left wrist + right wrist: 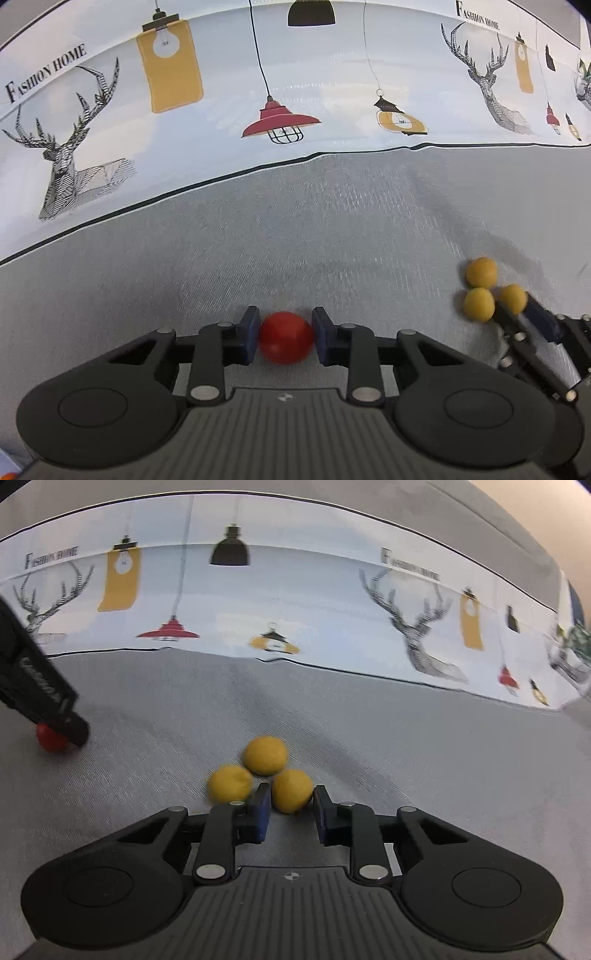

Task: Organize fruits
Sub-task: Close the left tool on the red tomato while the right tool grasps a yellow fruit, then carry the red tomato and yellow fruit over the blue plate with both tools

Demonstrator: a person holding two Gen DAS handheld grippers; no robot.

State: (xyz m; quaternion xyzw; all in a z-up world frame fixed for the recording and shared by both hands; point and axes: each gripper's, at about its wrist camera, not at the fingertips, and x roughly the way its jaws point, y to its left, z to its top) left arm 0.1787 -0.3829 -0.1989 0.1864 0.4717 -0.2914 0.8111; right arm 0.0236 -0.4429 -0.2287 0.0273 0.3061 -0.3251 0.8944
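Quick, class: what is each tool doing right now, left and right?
Left tool: closed on the red fruit.
Right tool: closed on the nearest yellow fruit.

Bright even light, fisheye-bent edges, slight motion blur, soft shadows

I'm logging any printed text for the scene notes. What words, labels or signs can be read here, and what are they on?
"FASHION HOME": on the printed cloth, above the left deer drawing.
"FASHION HOME": on that cloth again, upper right, above the second deer.
Same two captions in the right wrist view: too blurred to read.
Lettering on the left gripper's black body, right wrist view: blurred, unreadable.
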